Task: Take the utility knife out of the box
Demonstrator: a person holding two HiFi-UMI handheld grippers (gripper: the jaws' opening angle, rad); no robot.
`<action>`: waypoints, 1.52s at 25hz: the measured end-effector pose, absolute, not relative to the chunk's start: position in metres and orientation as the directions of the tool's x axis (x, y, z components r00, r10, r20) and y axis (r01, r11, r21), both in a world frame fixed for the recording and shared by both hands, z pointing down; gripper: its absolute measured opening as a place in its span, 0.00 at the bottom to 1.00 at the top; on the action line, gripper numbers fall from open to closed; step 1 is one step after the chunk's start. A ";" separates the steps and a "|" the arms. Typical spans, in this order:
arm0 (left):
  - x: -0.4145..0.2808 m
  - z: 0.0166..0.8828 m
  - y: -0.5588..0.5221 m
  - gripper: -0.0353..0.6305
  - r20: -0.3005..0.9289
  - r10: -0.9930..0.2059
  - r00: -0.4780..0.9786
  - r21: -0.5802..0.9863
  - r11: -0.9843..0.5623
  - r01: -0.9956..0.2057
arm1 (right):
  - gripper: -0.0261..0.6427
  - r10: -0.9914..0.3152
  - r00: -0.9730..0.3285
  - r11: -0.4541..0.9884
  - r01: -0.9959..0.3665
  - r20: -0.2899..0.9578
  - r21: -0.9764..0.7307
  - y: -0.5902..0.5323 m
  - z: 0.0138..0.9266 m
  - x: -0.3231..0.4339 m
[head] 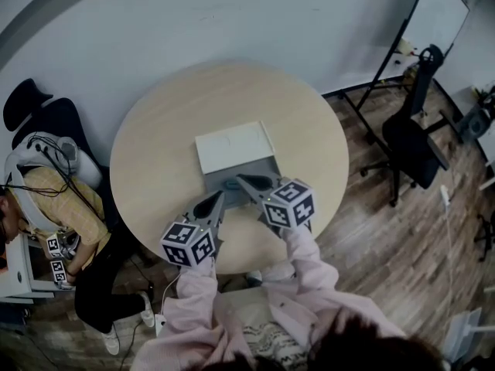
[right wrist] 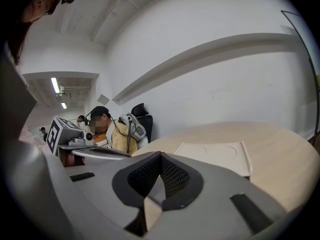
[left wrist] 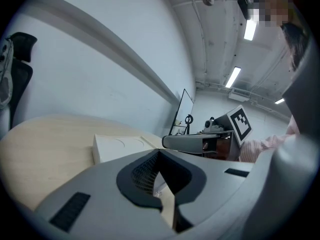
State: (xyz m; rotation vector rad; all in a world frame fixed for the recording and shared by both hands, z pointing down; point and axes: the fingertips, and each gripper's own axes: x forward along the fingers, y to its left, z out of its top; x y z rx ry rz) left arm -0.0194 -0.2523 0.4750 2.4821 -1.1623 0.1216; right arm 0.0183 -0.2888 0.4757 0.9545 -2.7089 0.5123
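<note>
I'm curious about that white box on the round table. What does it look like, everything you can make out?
The box is flat, roughly square and white, seemingly card, and lies near the middle of the pale round table. Its white top panel bears two faint pressed circles. Its near side shows a grey recess holding something dark, too small to name. The left gripper and right gripper point at that near side; whether they touch it cannot be told.

Round pale wooden desk [head: 147, 161] beneath left tool [head: 220, 197] and right tool [head: 241, 178]. Plain white wall [head: 232, 14] beyond their tips. Brown wood-plank floor [head: 402, 253], black office chair [head: 410, 141] right of right tool. Ceiling strip lights [left wrist: 233, 77] lit.
</note>
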 end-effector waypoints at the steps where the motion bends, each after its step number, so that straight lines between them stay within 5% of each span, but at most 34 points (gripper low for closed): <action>1: -0.020 0.477 -0.253 0.07 0.245 -0.716 0.654 0.320 -0.577 -0.752 | 0.04 -0.558 -0.762 0.727 -0.639 0.328 -0.249 -0.290 0.478 0.018; 38: -0.026 0.553 -0.291 0.07 0.425 -0.560 0.711 0.523 -0.489 -0.698 | 0.04 -0.214 -0.645 0.853 -0.489 0.733 -0.181 -0.333 0.577 -0.005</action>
